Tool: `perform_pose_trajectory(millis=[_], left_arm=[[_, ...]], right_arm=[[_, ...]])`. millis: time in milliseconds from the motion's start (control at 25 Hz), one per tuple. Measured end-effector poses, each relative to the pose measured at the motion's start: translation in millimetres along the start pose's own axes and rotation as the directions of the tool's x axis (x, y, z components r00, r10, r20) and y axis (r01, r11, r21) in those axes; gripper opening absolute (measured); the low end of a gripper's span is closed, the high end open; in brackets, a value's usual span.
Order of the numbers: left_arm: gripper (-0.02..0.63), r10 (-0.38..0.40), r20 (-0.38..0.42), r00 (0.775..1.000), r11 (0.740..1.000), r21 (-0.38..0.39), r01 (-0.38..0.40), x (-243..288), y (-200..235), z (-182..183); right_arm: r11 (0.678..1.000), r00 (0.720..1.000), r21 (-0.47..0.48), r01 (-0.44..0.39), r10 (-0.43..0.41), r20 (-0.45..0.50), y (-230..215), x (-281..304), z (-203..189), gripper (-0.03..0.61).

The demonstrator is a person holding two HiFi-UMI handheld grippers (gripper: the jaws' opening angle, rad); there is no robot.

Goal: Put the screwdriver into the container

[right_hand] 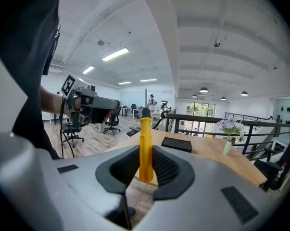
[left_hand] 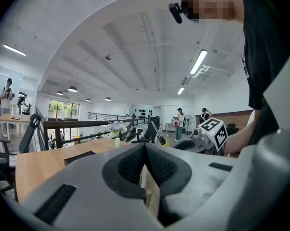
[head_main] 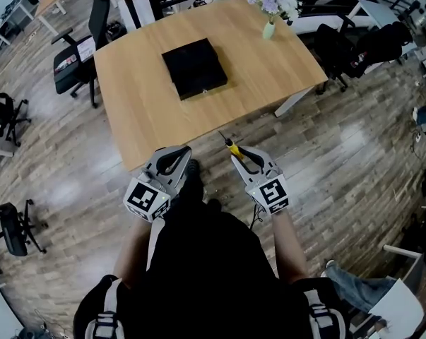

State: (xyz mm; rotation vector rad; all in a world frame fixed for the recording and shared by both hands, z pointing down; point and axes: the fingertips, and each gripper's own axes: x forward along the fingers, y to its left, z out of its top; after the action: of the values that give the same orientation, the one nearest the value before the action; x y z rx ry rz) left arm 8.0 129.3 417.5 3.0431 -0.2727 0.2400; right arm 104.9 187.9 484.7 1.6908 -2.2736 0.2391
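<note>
Standing upright in the right gripper [right_hand: 145, 165], the screwdriver [right_hand: 145, 148] is clamped by its yellow handle, with the jaws pressed on either side of it and the metal shaft pointing away from the person towards the table [head_main: 269, 69]. From where I stand the pick-up looks done: the tool is off any surface and carried in the air, close to the near edge of the table. Its tip is about level with that edge, though I cannot say whether it is over wood or over the floor [head_main: 340, 154].

The container [head_main: 195, 68], a flat black square box, sits near the middle of the table, well apart from the screwdriver, and nothing shows inside it. I cannot tell whether it is open on top.

The left gripper [left_hand: 145, 150] has its jaws brought together with nothing between them. It is held beside the right one in front of the person's body.

A small vase of flowers [head_main: 270, 9] stands at the far end of the table, away from the box, and an office chair [head_main: 75, 55] is off to the left.

What remains, I'd judge, is the carry across the table to the box and the release into it, which is the larger half of the job.
</note>
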Motion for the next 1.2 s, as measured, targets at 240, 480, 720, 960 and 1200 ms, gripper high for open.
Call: perform_pose_trajectory(millis=[240,480,720,960,1200], left_arm=[[0.021,0.005,-0.007,1.000,1.000,-0.019,-0.006,20,37,2],[0.021,-0.010,-0.021,1.000,1.000,-0.021,0.010,43,82,3],[0.021,-0.029,-0.014,0.999,1.000,-0.007,0.029,71,122,16],[0.021,-0.025,-0.020,0.999,1.000,-0.004,0.024,80,162,21],[0.021,-0.024,-0.017,1.000,1.000,-0.013,0.024,81,199,20]], right_arm=[[1.000,0.999,0.007,-0.006,0.007,-0.036,-19,30,0,0.091],[1.000,0.999,0.018,-0.011,0.012,-0.042,-43,72,11,0.091],[1.000,0.998,0.007,0.000,0.000,-0.056,-71,108,18,0.091],[1.000,0.999,0.006,0.012,-0.012,-0.045,-91,144,31,0.091],[1.000,0.998,0.022,0.010,-0.008,-0.055,-92,179,42,0.091]])
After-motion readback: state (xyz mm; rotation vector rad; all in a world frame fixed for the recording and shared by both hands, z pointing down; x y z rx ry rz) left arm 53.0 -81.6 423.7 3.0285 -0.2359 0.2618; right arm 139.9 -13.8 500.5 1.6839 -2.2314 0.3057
